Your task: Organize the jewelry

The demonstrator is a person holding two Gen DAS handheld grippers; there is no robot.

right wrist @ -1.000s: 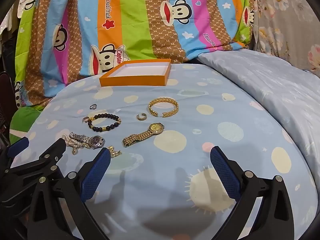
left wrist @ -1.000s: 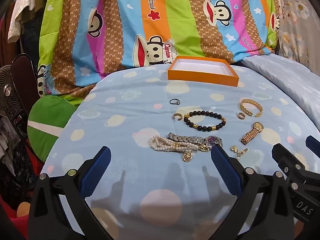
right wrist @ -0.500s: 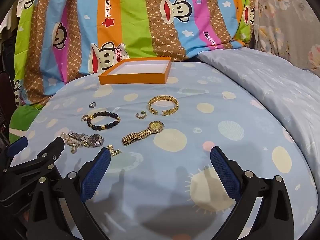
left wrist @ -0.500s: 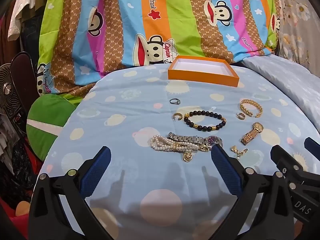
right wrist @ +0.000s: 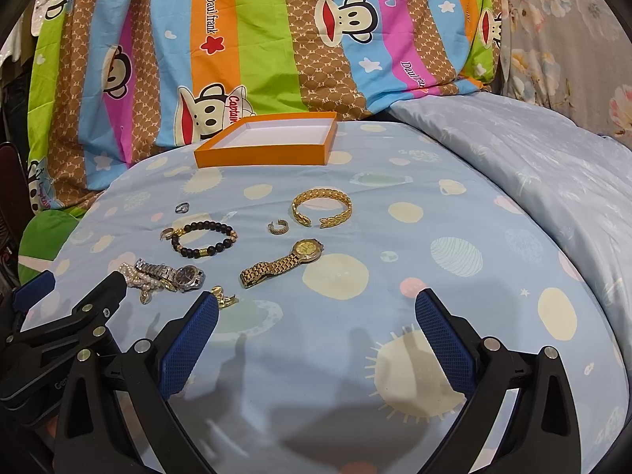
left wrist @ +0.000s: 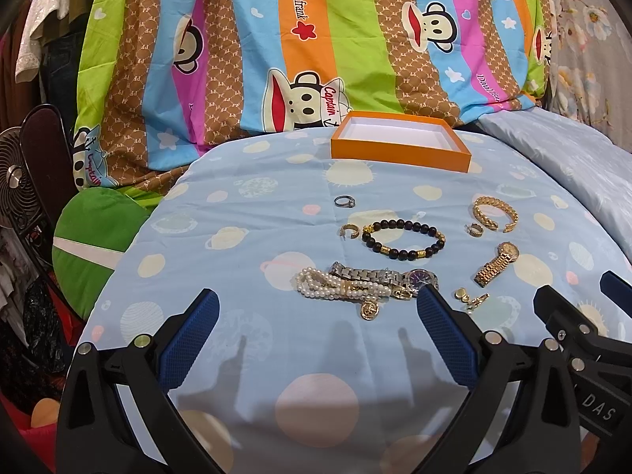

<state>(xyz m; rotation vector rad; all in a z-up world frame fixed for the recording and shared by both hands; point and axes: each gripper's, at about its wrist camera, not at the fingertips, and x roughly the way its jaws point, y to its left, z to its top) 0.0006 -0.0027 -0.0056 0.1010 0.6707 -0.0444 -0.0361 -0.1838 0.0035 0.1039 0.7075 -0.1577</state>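
Observation:
Jewelry lies on a light-blue bedsheet: a pearl bracelet (left wrist: 335,287), a silver watch (left wrist: 385,276), a black bead bracelet (left wrist: 403,238), a gold watch (left wrist: 497,264), a gold cuff bracelet (left wrist: 493,213), a silver ring (left wrist: 344,201), small gold rings and gold earrings (left wrist: 470,299). An empty orange box (left wrist: 401,152) sits at the back. My left gripper (left wrist: 316,308) is open and empty, just short of the pearls. My right gripper (right wrist: 316,308) is open and empty, in front of the gold watch (right wrist: 282,262); the box (right wrist: 264,150) is beyond.
A striped cartoon-monkey quilt (left wrist: 316,39) hangs behind the box. A pale grey-blue duvet (right wrist: 533,166) is bunched on the right. A green cushion (left wrist: 91,233), a fan (left wrist: 15,173) and clothes lie off the bed's left edge.
Both grippers have shifted very slightly; the views are almost the same. No jewelry has moved.

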